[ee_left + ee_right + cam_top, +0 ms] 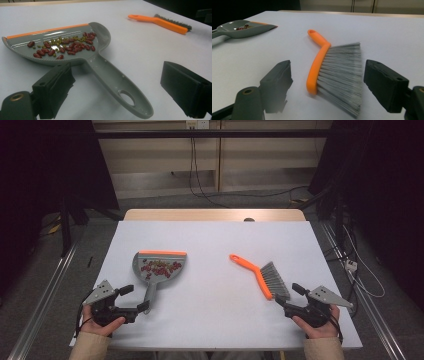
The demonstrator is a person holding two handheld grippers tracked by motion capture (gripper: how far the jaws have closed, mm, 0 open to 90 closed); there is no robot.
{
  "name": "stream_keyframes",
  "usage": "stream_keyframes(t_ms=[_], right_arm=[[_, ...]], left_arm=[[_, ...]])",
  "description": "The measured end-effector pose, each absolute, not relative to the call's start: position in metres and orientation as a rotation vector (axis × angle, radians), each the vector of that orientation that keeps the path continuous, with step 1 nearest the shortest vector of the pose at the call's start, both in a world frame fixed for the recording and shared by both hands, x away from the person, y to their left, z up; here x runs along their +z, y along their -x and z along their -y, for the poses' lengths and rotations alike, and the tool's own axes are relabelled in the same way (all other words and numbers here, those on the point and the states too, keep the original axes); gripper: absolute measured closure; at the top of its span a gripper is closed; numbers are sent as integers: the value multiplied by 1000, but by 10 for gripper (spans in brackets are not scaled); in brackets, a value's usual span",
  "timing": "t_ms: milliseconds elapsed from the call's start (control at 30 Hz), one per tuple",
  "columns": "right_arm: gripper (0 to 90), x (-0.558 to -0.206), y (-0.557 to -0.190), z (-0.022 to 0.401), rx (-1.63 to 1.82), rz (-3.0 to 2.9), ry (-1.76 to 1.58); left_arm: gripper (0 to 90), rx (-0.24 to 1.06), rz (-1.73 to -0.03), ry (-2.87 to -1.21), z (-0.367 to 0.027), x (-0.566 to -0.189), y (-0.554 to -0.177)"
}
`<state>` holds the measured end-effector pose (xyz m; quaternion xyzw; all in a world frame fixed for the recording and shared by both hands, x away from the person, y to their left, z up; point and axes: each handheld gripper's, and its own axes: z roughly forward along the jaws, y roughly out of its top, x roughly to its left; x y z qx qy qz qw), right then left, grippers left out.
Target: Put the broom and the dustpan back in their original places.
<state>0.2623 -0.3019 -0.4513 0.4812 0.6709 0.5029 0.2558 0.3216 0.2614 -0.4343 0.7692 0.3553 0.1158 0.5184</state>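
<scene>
The dustpan point(159, 268) lies at the table's point(210, 240) 9 o'clock side, its handle end between the released jaws of the left gripper point(135, 297), at 12 o'clock from it, seemingly untouched. Beans point(62, 46) sit in the pan. The brush point(265, 275) lies at 11 o'clock from the right gripper point(286, 295), whose jaws stand released, bristles between them, apparently without contact.
</scene>
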Motion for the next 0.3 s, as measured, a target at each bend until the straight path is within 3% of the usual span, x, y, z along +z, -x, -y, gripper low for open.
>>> stream_keyframes(t_ms=[300], right_arm=[[227,-452,-264,299,1365,-1838,-1302]], left_arm=[[107,288,-854,-1843,-261,-434,-322]])
